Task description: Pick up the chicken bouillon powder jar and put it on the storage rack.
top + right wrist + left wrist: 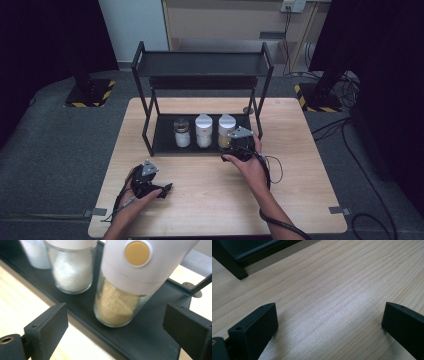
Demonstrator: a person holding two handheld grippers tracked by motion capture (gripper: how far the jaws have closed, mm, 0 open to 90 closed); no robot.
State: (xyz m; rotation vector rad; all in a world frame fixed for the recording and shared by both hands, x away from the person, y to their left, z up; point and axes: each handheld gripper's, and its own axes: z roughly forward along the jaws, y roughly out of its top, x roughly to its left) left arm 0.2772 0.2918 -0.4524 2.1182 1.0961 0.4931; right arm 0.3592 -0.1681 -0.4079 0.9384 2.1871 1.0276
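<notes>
right gripper (115,322) open, jar (120,290) near shelf edge (82,325)

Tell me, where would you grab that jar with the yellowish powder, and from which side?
Probably around the glass body of the jar with the yellowish powder, below its wide white cap, coming from the open front of the rack's bottom shelf. The jar stands upright, a neighbouring jar of white powder crowds one side, and the right gripper already faces it, jaws open on either side.

Two white-filled jars (203,131) on wooden table (300,190)
</notes>
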